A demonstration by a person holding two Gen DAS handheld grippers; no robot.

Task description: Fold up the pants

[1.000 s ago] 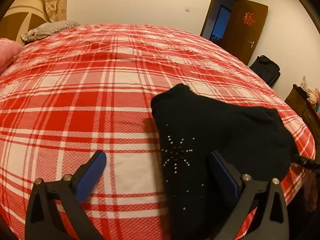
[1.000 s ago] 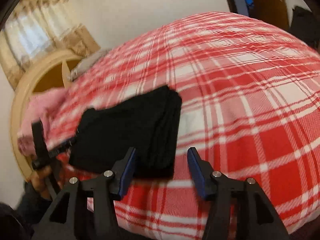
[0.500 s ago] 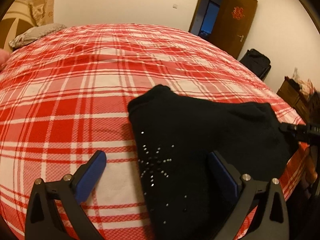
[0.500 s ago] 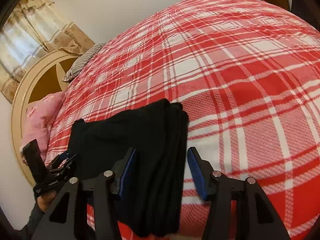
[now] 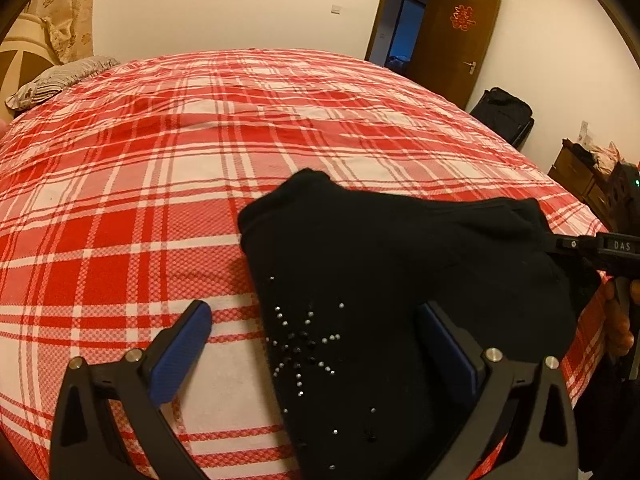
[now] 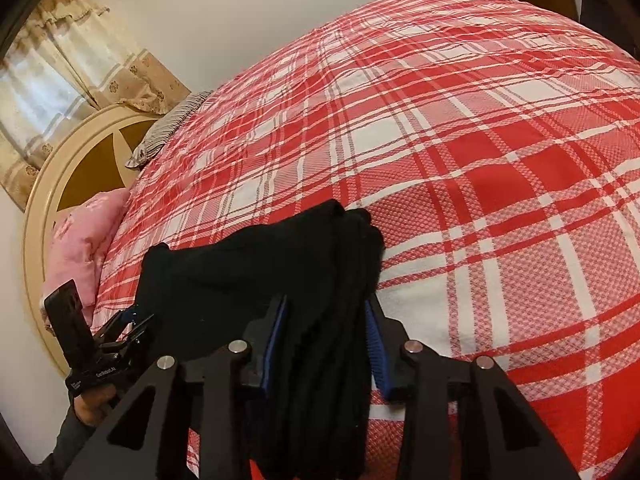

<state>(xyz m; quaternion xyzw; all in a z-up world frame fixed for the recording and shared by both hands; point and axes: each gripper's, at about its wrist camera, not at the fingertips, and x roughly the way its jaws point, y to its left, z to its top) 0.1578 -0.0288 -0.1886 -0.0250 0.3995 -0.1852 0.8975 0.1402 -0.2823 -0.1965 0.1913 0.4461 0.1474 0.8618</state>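
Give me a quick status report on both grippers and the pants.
Left gripper open, straddling the studded end. Right gripper closing on the bunched edge of the folded black pants. Red plaid bedspread around them unobstructed.

- Pants (image 5: 400, 264) lie folded on bed (image 5: 160, 184), near its front edge.
- Right gripper (image 6: 326, 336) straddles one end of pants, jaws closing on stacked layers.
- Left gripper (image 5: 316, 332) straddles the opposite end.
- Pillow (image 5: 60, 80) lies at bed's far left.
- Door (image 5: 452, 40) stands behind bed, right.
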